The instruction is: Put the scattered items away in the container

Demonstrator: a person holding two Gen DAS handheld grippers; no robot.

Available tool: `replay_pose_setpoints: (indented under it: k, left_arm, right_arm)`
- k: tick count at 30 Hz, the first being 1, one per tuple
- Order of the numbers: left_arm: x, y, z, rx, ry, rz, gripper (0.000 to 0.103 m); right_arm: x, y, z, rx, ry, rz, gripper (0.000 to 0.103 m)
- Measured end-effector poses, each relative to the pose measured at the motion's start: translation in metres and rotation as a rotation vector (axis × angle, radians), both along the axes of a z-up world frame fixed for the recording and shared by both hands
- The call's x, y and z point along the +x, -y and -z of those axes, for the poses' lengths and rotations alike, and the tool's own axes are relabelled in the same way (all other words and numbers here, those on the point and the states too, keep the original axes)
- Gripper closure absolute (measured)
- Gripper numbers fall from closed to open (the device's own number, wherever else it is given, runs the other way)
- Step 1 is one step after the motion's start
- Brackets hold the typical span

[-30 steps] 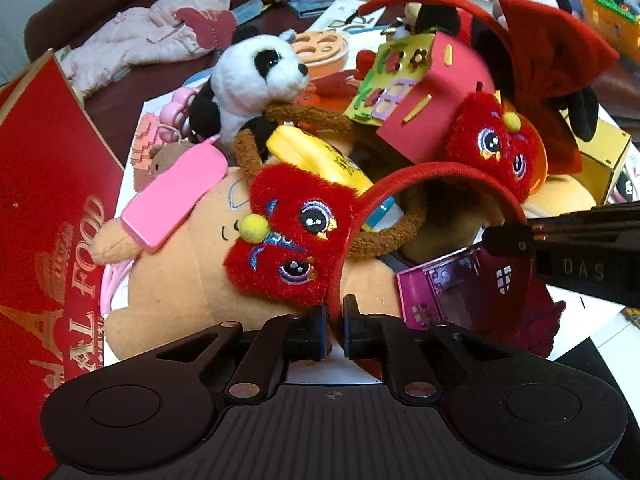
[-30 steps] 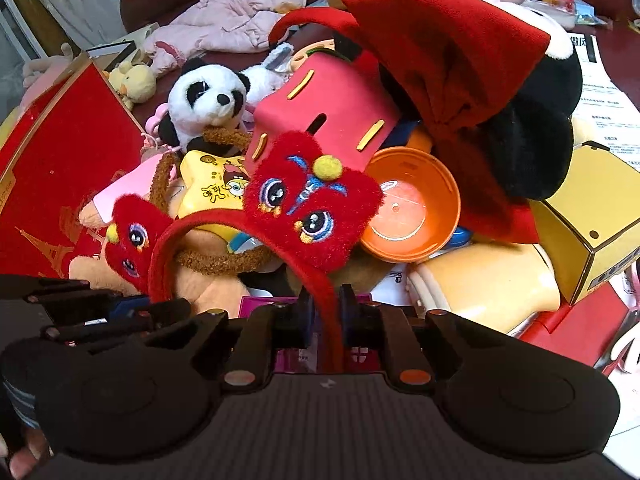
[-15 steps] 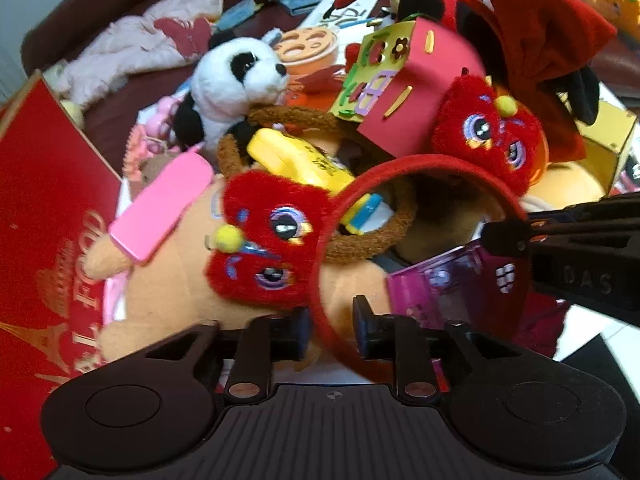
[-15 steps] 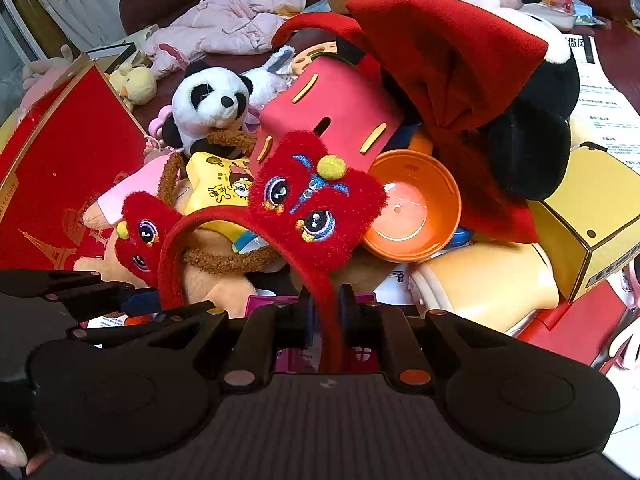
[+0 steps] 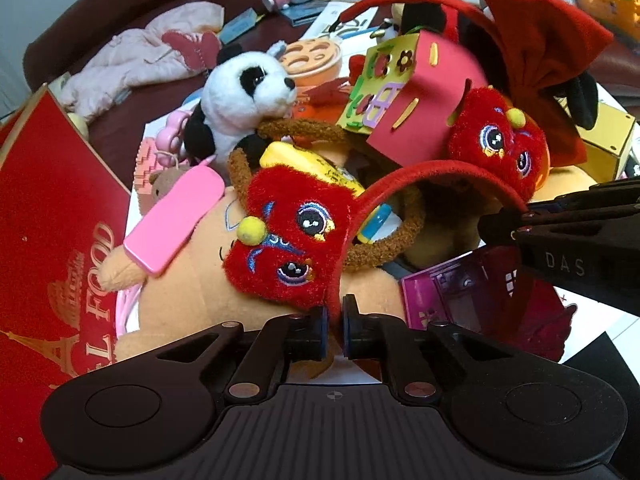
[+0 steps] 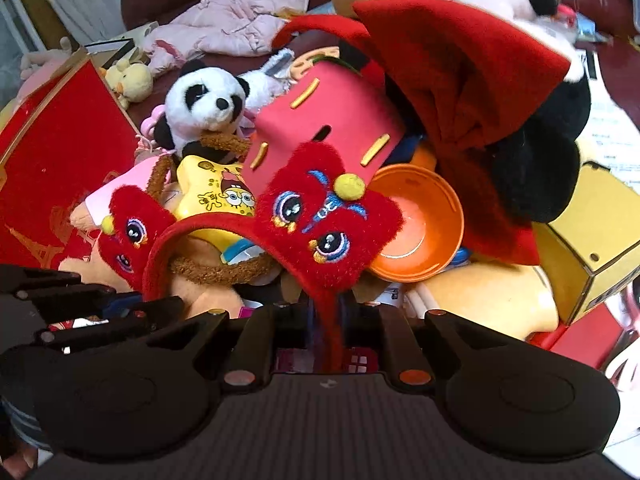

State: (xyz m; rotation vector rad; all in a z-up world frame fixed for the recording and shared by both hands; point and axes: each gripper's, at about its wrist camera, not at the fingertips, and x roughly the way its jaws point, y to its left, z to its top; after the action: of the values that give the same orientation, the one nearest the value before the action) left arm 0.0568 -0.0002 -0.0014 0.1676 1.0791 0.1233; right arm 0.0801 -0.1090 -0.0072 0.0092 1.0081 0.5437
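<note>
A red headband [image 5: 436, 170] with two plush lion faces arches over a heap of toys. My left gripper [image 5: 334, 330] is shut on its left end, just below one lion face [image 5: 288, 240]. My right gripper [image 6: 328, 320] is shut on the other end, below the second lion face [image 6: 324, 216]. The right gripper also shows at the right edge of the left wrist view [image 5: 520, 226]. The heap fills a red box with an upright lid [image 5: 48, 240].
The heap holds a panda plush [image 5: 244, 92], a pink foam house [image 6: 324, 128], an orange bowl [image 6: 416, 236], a yellow SpongeBob item [image 6: 216, 196], a big red bow [image 6: 460, 80] and a yellow box [image 6: 592, 248]. Pink clothes [image 6: 228, 24] lie behind.
My left gripper opened half a second ago and has shut again on the headband's end. The right gripper stays shut on its end. The headband shifted slightly.
</note>
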Motion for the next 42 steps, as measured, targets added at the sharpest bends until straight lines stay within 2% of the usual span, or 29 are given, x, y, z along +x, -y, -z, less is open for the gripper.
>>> replay_pose_setpoints:
  k: [7,18,28,33,38,42]
  left_arm:
    - [-0.001,-0.001,-0.012,0.008,0.033,0.004,0.102]
    - [-0.016,-0.020,-0.044,-0.077,0.062,-0.002,0.102]
    - [-0.029,-0.031,-0.078,-0.058,0.125,0.005,0.101]
    - [-0.037,-0.048,-0.113,-0.029,0.187,-0.023,0.100]
    - [-0.061,-0.085,-0.158,0.019,0.300,-0.119,0.100]
    - [-0.087,-0.125,-0.184,0.041,0.358,-0.211,0.100]
  right_arm:
    - [-0.003,0.003,-0.012,0.024,-0.003,0.001,0.090]
    - [-0.012,-0.001,-0.042,0.060,0.045,-0.038,0.090]
    - [-0.018,-0.014,-0.073,0.067,0.100,-0.077,0.090]
    - [-0.019,-0.039,-0.110,0.063,0.186,-0.142,0.090]
    - [-0.025,-0.083,-0.158,0.101,0.301,-0.242,0.090]
    - [-0.036,-0.132,-0.184,0.122,0.355,-0.343,0.090]
